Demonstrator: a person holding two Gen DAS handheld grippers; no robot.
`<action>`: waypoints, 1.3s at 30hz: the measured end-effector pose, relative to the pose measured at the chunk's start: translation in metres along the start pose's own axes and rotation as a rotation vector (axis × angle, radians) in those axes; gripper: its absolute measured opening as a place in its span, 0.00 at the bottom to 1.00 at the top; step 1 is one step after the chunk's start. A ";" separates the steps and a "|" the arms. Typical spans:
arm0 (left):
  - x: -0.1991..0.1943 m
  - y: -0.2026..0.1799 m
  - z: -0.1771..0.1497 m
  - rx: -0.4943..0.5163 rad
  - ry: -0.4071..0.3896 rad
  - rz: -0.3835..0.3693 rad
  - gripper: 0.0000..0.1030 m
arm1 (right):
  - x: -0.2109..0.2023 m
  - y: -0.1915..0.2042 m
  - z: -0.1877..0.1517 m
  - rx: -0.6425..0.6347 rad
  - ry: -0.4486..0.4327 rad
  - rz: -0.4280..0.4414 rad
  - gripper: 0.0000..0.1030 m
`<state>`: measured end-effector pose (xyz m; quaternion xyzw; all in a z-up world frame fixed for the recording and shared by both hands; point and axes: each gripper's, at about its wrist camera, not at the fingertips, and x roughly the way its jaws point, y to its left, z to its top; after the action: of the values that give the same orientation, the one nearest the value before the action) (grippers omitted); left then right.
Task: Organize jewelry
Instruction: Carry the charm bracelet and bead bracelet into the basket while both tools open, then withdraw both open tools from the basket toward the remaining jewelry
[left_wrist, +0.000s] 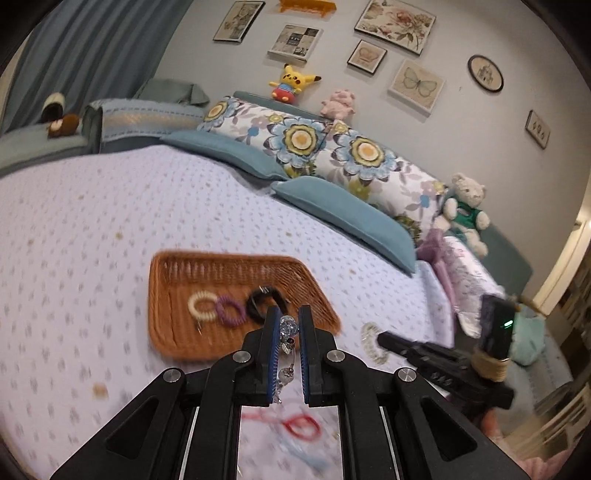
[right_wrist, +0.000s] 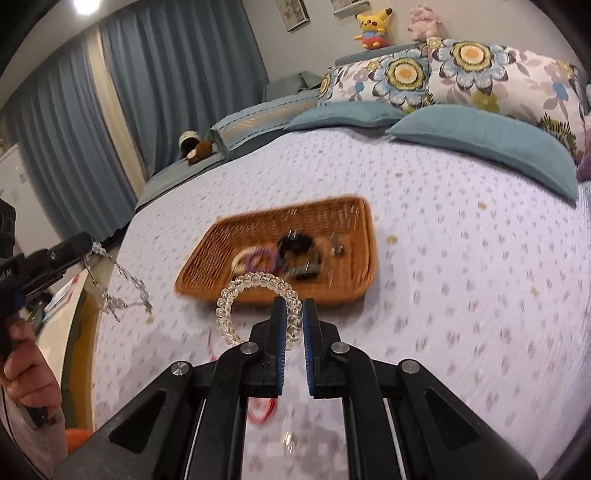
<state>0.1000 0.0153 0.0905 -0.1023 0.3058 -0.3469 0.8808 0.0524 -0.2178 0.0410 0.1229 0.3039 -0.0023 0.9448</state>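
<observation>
The left gripper (left_wrist: 288, 321) is clamped on a crystal bead chain (left_wrist: 286, 332) that dangles above the bed (left_wrist: 110, 206). The right gripper (right_wrist: 294, 308) pinches a clear spiral hair tie (right_wrist: 255, 295). Just beyond both sits a wicker tray (left_wrist: 229, 266) holding cream (left_wrist: 201, 304), purple (left_wrist: 229, 308) and black hair ties (left_wrist: 262, 299).

Before me the bed (right_wrist: 461, 258) carries a dotted lilac cover. On it rest a wicker tray (left_wrist: 173, 332), two blue cushions (left_wrist: 347, 218), floral pillows (left_wrist: 332, 147), and a red band (left_wrist: 299, 428).
</observation>
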 end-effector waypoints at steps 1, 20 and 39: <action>0.009 0.002 0.006 -0.001 0.005 0.002 0.09 | 0.007 0.000 0.010 -0.003 -0.005 -0.003 0.10; 0.160 0.072 0.004 -0.022 0.174 0.183 0.09 | 0.155 -0.005 0.036 -0.055 0.180 -0.067 0.10; 0.165 0.094 0.000 -0.094 0.206 0.190 0.57 | 0.155 -0.019 0.033 -0.007 0.166 -0.059 0.39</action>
<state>0.2460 -0.0267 -0.0237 -0.0780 0.4188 -0.2557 0.8678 0.1961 -0.2329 -0.0259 0.1103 0.3848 -0.0190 0.9162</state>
